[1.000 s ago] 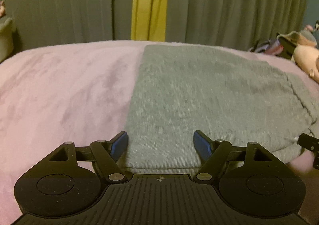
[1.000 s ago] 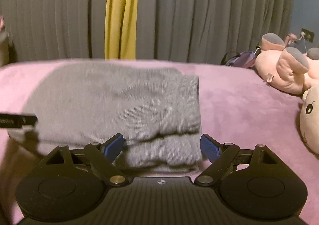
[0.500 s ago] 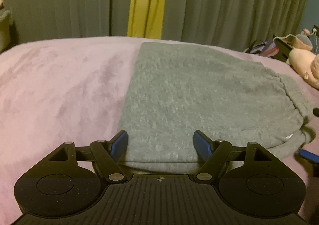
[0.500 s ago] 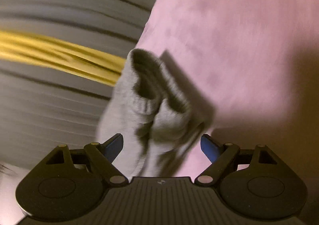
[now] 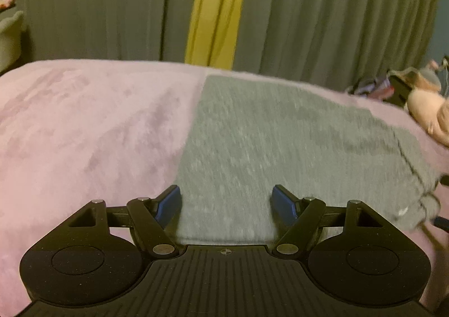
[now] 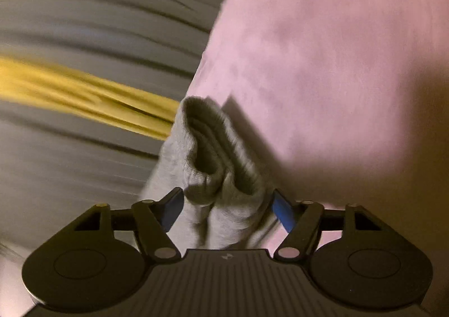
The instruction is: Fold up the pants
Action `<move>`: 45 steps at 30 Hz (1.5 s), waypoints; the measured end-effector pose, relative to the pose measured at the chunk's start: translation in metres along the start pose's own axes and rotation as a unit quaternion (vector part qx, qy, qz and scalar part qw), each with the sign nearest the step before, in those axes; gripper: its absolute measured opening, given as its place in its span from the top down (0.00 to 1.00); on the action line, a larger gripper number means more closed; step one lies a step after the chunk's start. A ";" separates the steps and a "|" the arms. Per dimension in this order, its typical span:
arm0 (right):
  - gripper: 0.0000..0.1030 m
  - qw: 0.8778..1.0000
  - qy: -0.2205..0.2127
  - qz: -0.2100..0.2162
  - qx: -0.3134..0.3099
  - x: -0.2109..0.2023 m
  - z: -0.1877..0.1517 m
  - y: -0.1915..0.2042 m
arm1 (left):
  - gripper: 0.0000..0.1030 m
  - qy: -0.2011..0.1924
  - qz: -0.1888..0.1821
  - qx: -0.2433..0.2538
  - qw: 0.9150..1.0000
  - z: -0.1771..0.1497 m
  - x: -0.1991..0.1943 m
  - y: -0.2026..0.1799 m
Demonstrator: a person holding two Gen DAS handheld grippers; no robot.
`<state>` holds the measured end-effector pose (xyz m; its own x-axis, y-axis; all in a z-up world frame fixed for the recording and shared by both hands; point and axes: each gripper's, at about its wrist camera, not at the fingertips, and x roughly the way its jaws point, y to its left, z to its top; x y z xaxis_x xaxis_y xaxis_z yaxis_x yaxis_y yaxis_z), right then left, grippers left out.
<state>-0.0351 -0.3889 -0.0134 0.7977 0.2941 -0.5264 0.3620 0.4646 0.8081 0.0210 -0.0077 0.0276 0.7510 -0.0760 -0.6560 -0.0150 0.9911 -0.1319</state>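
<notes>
Left wrist: left gripper (image 5: 226,203) spread, pads clear of the folded pants (image 5: 286,148) lying ahead on the blanket (image 5: 84,131). Right wrist: right gripper (image 6: 227,207) rolled sideways, jaws just closing — pants (image 6: 221,176) cuffs between them, grip unclear.

I see a pink blanket (image 5: 92,126) covering the bed, plush and mottled. Past the bed's far edge hangs a grey curtain (image 5: 322,16) in pleats, with a yellow strip (image 5: 216,8) down its middle. At the bed's right edge lies a pale pink plush toy (image 5: 426,109), and beside it a dark heap of stuff (image 5: 373,88) too blurred for me to name. At the far left stands a grey-green object (image 5: 9,36), cut off. My right view is rolled sideways and smeared.
</notes>
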 end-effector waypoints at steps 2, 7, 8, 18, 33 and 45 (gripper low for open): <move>0.25 0.994 -0.052 -0.049 -0.079 -0.017 0.001 0.017 | 0.24 -0.001 0.011 -0.013 1.000 0.002 0.004 0.003; 0.25 0.959 -0.073 -0.064 -0.267 -0.003 -0.019 0.076 | 0.25 0.026 0.030 -0.032 0.999 0.005 0.020 0.008; 0.26 0.951 -0.068 -0.061 -0.294 0.008 -0.023 0.086 | 0.25 0.022 0.031 -0.034 0.999 0.006 0.019 0.009; 0.61 0.850 -0.148 -0.124 -0.490 0.054 -0.060 0.140 | 0.25 0.020 0.028 -0.076 0.996 0.008 0.022 0.022; 0.48 0.870 -0.096 -0.130 -0.466 0.041 -0.052 0.106 | 0.15 0.028 0.059 -0.054 0.996 0.005 0.027 0.021; 0.04 0.922 0.009 -0.154 -0.356 -0.005 -0.067 0.077 | 0.11 0.094 -0.007 -0.018 0.995 -0.006 -0.003 0.005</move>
<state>-0.0437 -0.2989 0.0336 0.7003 0.0679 -0.7106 0.1567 0.9566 0.2458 0.0146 -0.0032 0.0251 0.6144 -0.1129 -0.7809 -0.0316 0.9854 -0.1673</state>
